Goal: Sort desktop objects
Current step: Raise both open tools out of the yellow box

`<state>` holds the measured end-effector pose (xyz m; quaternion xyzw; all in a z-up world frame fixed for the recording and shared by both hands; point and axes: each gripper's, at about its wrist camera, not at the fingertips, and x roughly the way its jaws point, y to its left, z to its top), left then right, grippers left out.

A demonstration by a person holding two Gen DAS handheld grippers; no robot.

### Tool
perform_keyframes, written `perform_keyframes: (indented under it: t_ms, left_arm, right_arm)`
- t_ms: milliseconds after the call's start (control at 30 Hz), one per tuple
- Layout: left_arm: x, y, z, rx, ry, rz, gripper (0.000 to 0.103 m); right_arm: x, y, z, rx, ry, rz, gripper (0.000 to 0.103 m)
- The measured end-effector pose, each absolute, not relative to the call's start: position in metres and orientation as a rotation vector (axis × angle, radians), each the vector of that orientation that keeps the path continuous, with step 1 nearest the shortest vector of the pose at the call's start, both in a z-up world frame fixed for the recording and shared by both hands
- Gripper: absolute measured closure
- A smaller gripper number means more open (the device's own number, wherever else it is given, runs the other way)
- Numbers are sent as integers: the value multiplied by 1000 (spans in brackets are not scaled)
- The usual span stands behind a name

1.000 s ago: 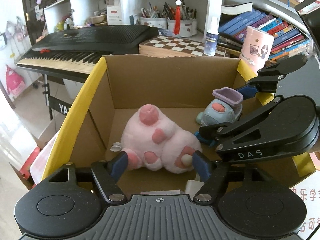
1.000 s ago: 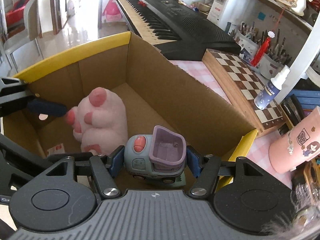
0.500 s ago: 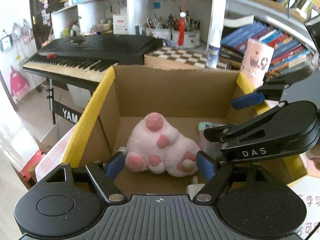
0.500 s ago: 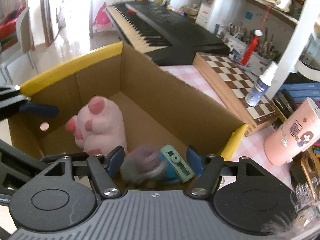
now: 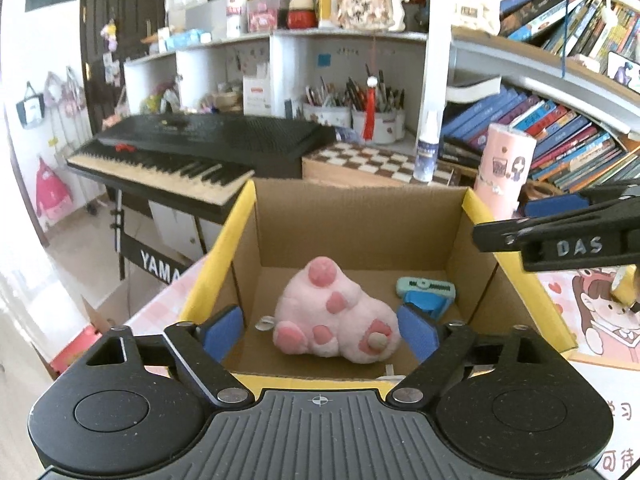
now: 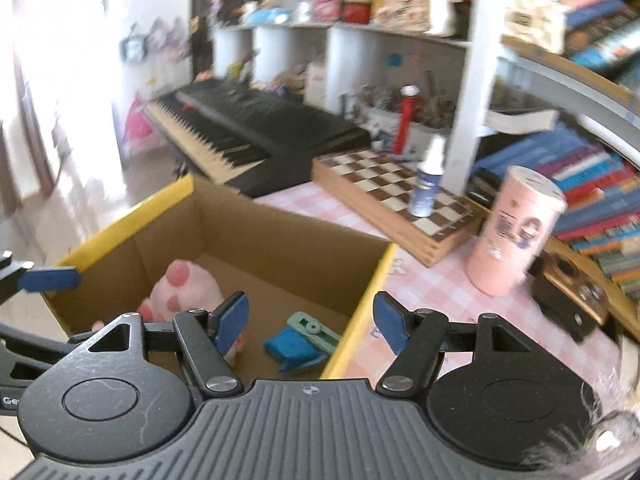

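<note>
A cardboard box (image 5: 360, 216) with yellow-taped rims stands on the pink checked desk; it also shows in the right wrist view (image 6: 256, 240). Inside lie a pink plush paw (image 5: 334, 314) and a toy car tipped over, its blue and teal underside showing (image 5: 426, 294). Both also appear in the right wrist view, the plush (image 6: 180, 288) and the car (image 6: 302, 340). My left gripper (image 5: 320, 330) is open and empty above the box's near rim. My right gripper (image 6: 310, 318) is open and empty above the box's right rim; it shows at the right edge of the left wrist view (image 5: 560, 232).
Behind the box are a chessboard (image 6: 392, 200), a spray bottle (image 6: 426, 184), a pink cylinder tin (image 6: 514, 232) and rows of books (image 5: 560, 136). A black keyboard (image 5: 192, 148) stands at the left. Pen pots (image 5: 352, 112) sit under the white shelves.
My right gripper opened and let go of the toy car, which fell tipped over into the box. Both grippers rose and pulled back from the box.
</note>
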<state>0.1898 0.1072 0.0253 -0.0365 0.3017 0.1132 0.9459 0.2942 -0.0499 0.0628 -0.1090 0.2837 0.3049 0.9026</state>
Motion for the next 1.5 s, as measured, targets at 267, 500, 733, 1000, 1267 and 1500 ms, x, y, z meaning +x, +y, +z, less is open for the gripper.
perform_keyframes:
  t_ms: [267, 500, 733, 1000, 1267, 1500]
  left_arm:
    - [165, 104, 32, -58, 567, 243, 13]
    - [141, 105, 30, -61, 572, 239, 13]
    - [116, 104, 27, -64, 582, 231, 13]
    - [86, 105, 22, -74, 601, 238, 13]
    - [59, 107, 17, -79, 618, 234, 13]
    - [42, 106, 13, -78, 626, 220, 13]
  right_arm:
    - [264, -94, 66, -51, 565, 459, 35]
    - [227, -111, 58, -15, 574, 376, 35]
    - [181, -114, 49, -12, 563, 324, 35]
    - [130, -107, 36, -31, 576, 312, 35]
    - [94, -95, 24, -56, 604, 327, 35]
    - [72, -90, 20, -67, 613, 330, 35]
